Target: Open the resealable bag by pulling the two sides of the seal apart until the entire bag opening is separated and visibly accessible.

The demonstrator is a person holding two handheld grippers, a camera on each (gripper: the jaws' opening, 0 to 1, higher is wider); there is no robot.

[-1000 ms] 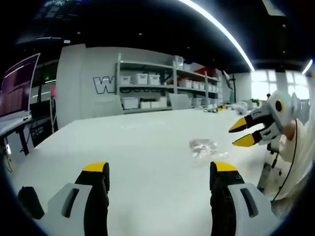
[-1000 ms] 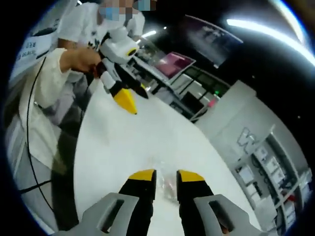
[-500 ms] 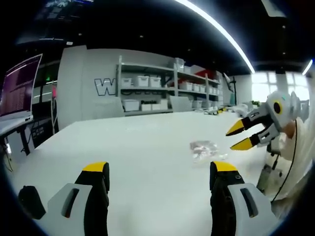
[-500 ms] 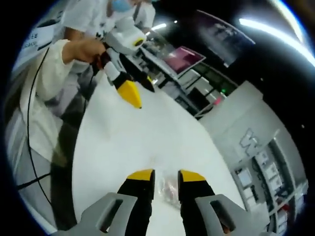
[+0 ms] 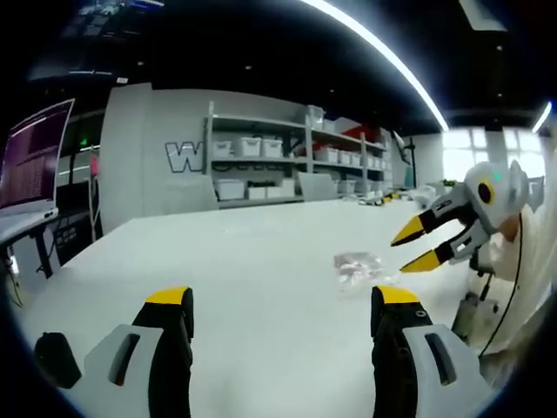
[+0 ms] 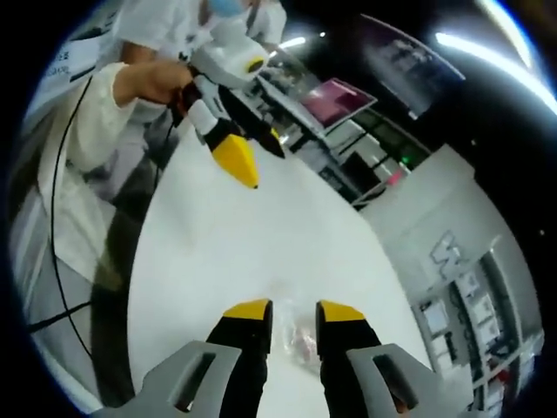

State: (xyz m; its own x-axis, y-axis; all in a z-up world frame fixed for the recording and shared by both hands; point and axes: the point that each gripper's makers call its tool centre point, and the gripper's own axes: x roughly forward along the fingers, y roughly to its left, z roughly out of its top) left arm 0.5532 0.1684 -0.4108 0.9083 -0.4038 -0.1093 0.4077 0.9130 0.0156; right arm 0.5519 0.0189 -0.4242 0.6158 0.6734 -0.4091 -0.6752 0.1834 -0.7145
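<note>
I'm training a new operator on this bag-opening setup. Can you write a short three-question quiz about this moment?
1. True or false: the right gripper has already clamped the resealable bag.
2. Which surface does the bag lie on? A) the white table B) the shelving unit C) a person's lap
3. Fill in: the left gripper has its jaws spread wide and holds ____.

Key
1. False: in the right gripper view the bag lies on the table beyond the parted yellow tips, not pinched.
2. A
3. nothing
</note>
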